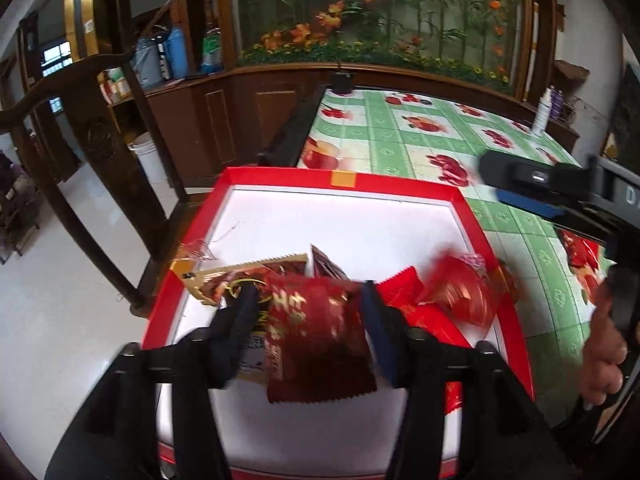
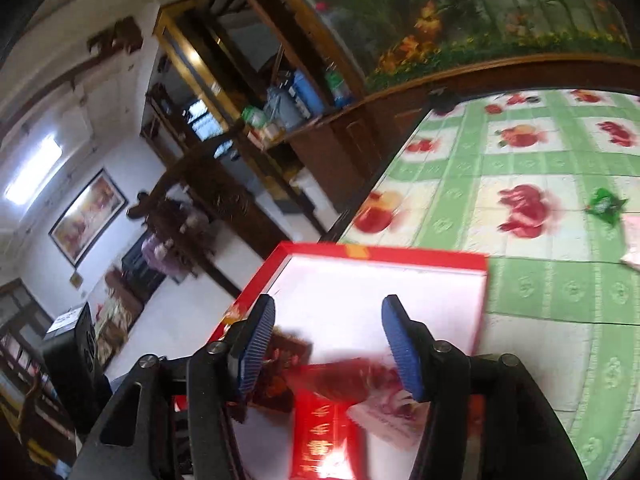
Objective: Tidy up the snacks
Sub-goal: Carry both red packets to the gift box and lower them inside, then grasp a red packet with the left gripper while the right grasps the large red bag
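Note:
A red box point(image 1: 340, 180) with a white inside sits at the table's near left corner. My left gripper point(image 1: 308, 304) hovers over it, jaws apart, and a blurred dark red snack packet point(image 1: 316, 332) hangs loosely between the pads. Behind it lie a gold-brown packet point(image 1: 248, 272) and bright red packets point(image 1: 400, 284). My right gripper point(image 2: 328, 340) is open above the same box point(image 2: 380, 254), with nothing between its blue pads point(image 2: 400, 348). Below it lie a blurred red packet point(image 2: 344, 376) and a flat red packet point(image 2: 324, 440). The right gripper's body point(image 1: 560, 184) shows in the left wrist view.
The green fruit-patterned tablecloth point(image 2: 540, 300) carries a green wrapped candy point(image 2: 604, 206), a pink packet point(image 2: 632, 240) and a red packet point(image 1: 580, 252). A white bottle point(image 1: 542, 112) stands far right. A wooden chair point(image 1: 100, 140) is left of the table, and a hand point(image 1: 604, 360) holds the right gripper.

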The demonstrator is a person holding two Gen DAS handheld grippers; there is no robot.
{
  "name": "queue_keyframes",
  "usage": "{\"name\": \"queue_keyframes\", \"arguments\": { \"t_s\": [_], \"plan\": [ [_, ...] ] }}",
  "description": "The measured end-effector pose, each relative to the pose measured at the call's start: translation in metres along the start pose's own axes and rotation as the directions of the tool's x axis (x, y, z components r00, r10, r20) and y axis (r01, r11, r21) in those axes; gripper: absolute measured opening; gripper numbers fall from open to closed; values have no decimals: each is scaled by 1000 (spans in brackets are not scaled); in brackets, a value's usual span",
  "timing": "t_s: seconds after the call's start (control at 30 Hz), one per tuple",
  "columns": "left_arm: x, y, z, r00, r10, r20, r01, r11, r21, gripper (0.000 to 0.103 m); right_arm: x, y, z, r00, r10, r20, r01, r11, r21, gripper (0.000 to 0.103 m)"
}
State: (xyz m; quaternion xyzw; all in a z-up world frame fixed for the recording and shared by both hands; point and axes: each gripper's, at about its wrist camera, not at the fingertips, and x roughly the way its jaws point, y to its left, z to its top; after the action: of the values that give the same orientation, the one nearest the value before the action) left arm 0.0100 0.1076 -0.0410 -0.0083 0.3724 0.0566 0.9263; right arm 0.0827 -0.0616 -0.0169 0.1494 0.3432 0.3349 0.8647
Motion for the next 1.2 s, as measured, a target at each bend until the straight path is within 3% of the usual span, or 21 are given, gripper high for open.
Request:
{"name": "queue_keyframes", "arguments": {
  "t_s": [0.03, 0.13, 0.27, 0.57, 0.93, 1.2],
  "plan": [
    [-1, -1, 0, 1000, 10, 7, -10, 1000, -1, 78, -5, -7, 1, 1000, -1, 9, 1, 1000, 15, 63],
    [-3, -12, 0, 999, 43, 24, -43, 999, 29, 79, -22, -32, 2, 999, 4, 43, -8, 996, 94, 63],
    [-10, -31, 1, 998, 26, 51, -31, 996, 88, 79, -51, -63, -2, 992, -97, 74, 89, 990, 105, 63],
    [-29, -98, 11, 977, 123, 172, -163, 956, 245, 83, -125, -135, -33, 977, -142, 161, 106, 971, 213, 68],
    [-47, -147, 18, 981, 66, 180, -120, 945, 306, 84, -166, -181, -53, 966, -151, 211, 79, 945, 316, 75],
    [-52, -161, 14, 984, 48, 172, -102, 941, 322, 84, -164, -177, -55, 970, -131, 204, 66, 953, 296, 75]
  ]
}}
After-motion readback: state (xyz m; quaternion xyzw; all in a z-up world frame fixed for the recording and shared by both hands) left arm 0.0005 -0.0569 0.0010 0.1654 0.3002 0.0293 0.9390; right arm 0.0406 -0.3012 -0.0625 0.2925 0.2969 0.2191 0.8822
